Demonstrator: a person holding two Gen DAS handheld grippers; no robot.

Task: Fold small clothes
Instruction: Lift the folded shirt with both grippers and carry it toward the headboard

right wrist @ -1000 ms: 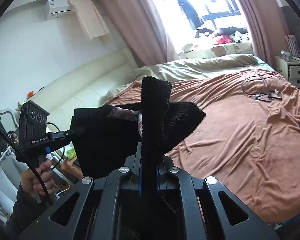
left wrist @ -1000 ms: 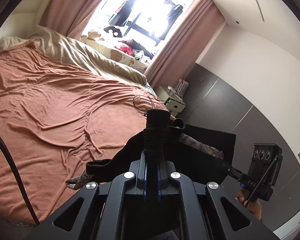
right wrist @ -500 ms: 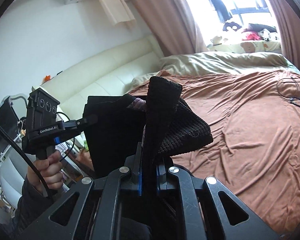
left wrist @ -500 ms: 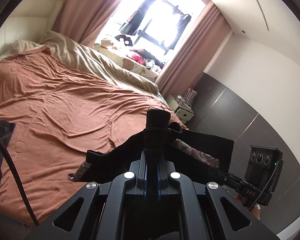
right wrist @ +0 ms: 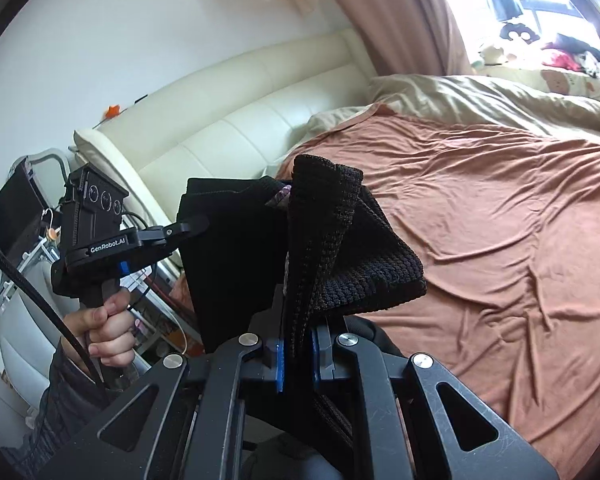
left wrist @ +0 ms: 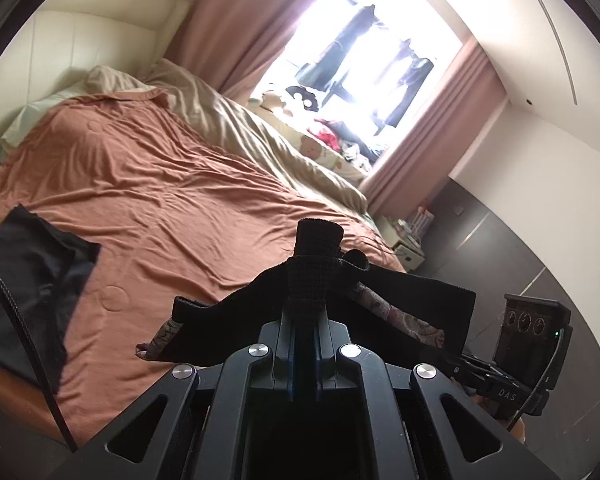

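Black knit garment (left wrist: 420, 300), held up in the air between two tools, above the near edge of the rust-brown bed cover (left wrist: 180, 200) and not touching it. Judged light, soft and limp: slack between the two holds, bunched thick where clamped, with a patterned strip (left wrist: 392, 314) showing along the top edge. Unlikely to slip, given the coarse weave, but likely to droop and curl at any free corner. Best taken at the top corners, as here, and best lowered flat onto the cover before any fold.

Left gripper (left wrist: 306, 292) pressed together on a wad of the knit, with cloth poking up past the tips. Right gripper (right wrist: 300, 280) likewise clamped on the opposite end, with a flap of knit draped over to its right. Both tools raised, roughly level, angled in toward each other with the bed beyond, and set far enough apart to keep the top edge nearly taut. Left hand (right wrist: 108, 328) wrapped in a fist round its handle, sleeve at the wrist.

Second dark cloth (left wrist: 32, 264) lying on the cover at the left, well apart from the held piece.
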